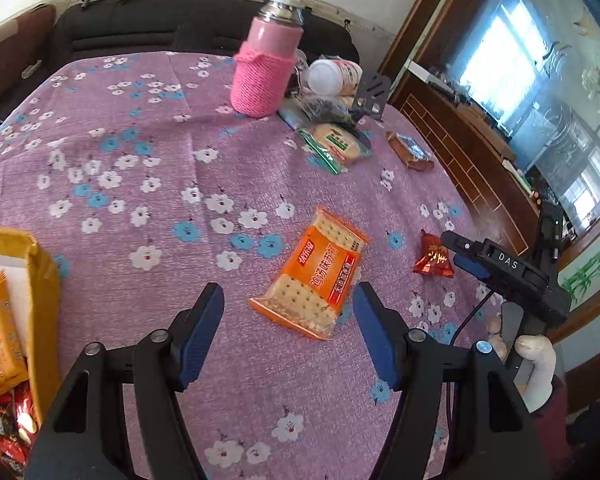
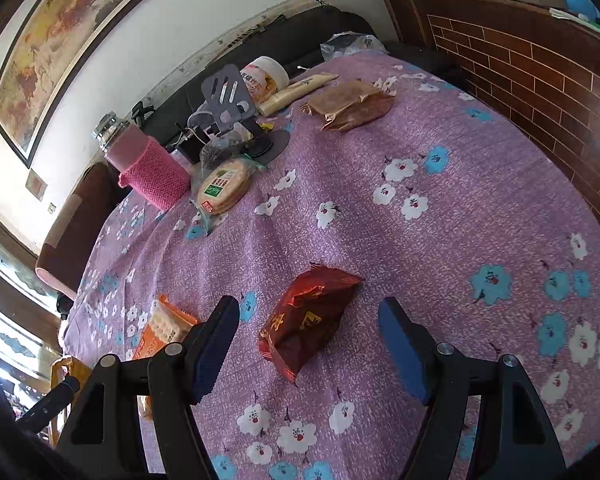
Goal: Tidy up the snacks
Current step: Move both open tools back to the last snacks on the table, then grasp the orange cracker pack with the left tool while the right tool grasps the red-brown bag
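A: Starting at the left, what's by the left gripper [image 1: 288,312]?

B: Off to its left sits a yellow cardboard box [image 1: 40,280] with an orange pack and red candies already in it. The gripper's jaws stand partly apart with nothing between the pads. Just ahead of its fingertips, slightly toward the right finger, lies the orange cracker packet [image 1: 314,276], flat on the surface [image 1: 140,160].

A: How does its long axis run?

B: Diagonally, near end low and toward the left finger, far end up and to the right. The jaws would need to straddle its narrow width, so a slight roll looks likely, I'd judge.

A: And the right gripper [image 2: 308,344]?

B: Also open and empty, a bit wider. The red foil packet [image 2: 306,316] lies directly between and just beyond its fingers, long axis tilted from near-left to far-right. So each hand is nearest its own snack.

A: Materials?

B: The cracker packet is a thin, glossy rectangle with a clear window showing square biscuits. The red one is crinkled, puffy foil with crimped ends, likely to slip or squash. Farther off ahead lie a round biscuit pack [image 2: 224,186] and a brown wrapped bar [image 2: 352,106], beside a pink knit-sleeved bottle [image 1: 266,68]
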The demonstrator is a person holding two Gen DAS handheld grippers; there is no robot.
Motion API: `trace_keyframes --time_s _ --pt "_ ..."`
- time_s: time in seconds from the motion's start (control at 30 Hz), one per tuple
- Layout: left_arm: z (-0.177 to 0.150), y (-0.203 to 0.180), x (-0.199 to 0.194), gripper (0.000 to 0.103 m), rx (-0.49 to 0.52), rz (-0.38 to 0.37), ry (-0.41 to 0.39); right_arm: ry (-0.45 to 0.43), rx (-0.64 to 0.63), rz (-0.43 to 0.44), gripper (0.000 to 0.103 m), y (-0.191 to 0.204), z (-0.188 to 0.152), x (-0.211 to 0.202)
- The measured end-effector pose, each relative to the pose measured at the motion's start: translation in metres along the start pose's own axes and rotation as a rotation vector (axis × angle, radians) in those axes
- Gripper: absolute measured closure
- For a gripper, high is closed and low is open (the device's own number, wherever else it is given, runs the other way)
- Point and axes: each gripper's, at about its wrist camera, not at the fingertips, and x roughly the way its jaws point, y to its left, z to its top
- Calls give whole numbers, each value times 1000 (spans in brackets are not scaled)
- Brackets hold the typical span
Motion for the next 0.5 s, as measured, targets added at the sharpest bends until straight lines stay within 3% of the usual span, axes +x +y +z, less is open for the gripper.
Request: trace_keyframes --time_s 0.2,0.23,0.3,0.5 --pt "6 -27 47 37 128 89 44 -16 -98 -52 31 21 -11 20" --pt "7 -31 53 37 152 99 47 -13 -112 -58 36 23 -11 21" --pt "7 -40 64 37 196 113 50 -17 -124 -68 55 23 -12 22" --pt "9 -59 93 33 266 145 80 -9 -121 -47 59 18 -10 21"
